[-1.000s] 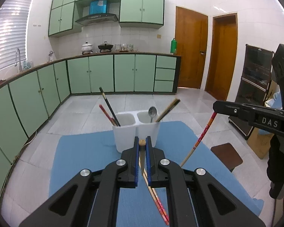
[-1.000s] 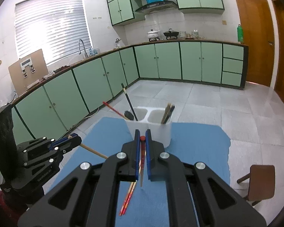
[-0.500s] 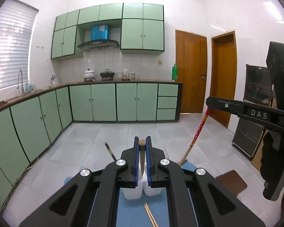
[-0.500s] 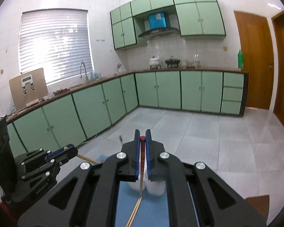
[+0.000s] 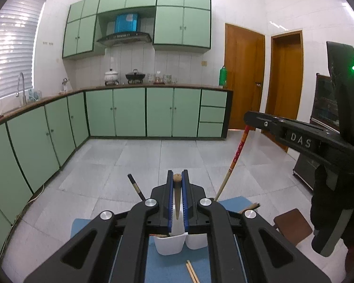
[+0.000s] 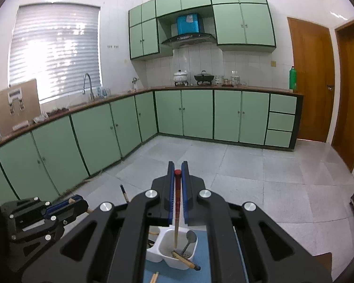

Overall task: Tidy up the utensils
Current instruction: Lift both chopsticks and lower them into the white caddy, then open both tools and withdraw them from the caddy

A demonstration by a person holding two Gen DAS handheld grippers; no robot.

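2 grippers (image 5: 177, 181) (image 6: 177, 172) clamping chopsticks (image 5: 177, 195) (image 6: 176, 207), seemingly above holder (image 6: 179, 247)

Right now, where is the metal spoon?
In the right wrist view, the spoon stands in the white holder's right compartment, just right of the red chopstick.

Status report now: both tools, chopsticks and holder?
Left tool shut on tan wooden chopstick. Right tool shut on red-topped chopstick, above white two-compartment holder.
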